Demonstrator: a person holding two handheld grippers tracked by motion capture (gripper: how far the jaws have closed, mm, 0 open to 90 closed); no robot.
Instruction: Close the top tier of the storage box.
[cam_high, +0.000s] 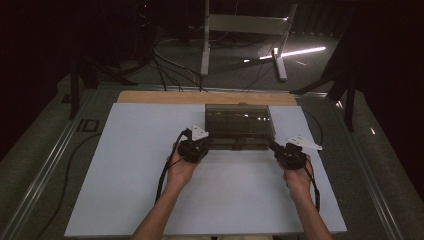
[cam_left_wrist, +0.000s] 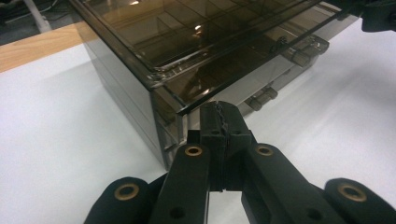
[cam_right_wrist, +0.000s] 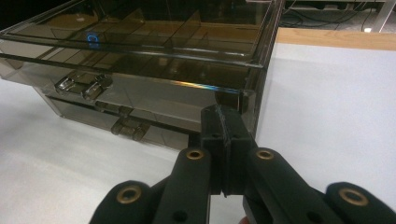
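A smoky see-through drawer box (cam_high: 240, 121) stands at the far middle of the white board (cam_high: 150, 190). Its front faces the person and carries clear handles (cam_right_wrist: 84, 85). My left gripper (cam_high: 206, 143) is shut and empty, with its tips at the box's front left corner (cam_left_wrist: 161, 93). In the left gripper view its jaws (cam_left_wrist: 223, 111) meet just under a thin drawer lip. My right gripper (cam_high: 275, 147) is also shut and empty, and its tips (cam_right_wrist: 224, 114) are close against the box's front right corner (cam_right_wrist: 247, 100). Whether either gripper touches the box I cannot tell.
The white board lies on a wooden tabletop (cam_high: 200, 97) whose far strip shows behind the box. Cables (cam_high: 165, 175) trail from both grippers along the forearms. Beyond the table, a dark floor holds stand legs (cam_high: 205, 45) and loose cables.
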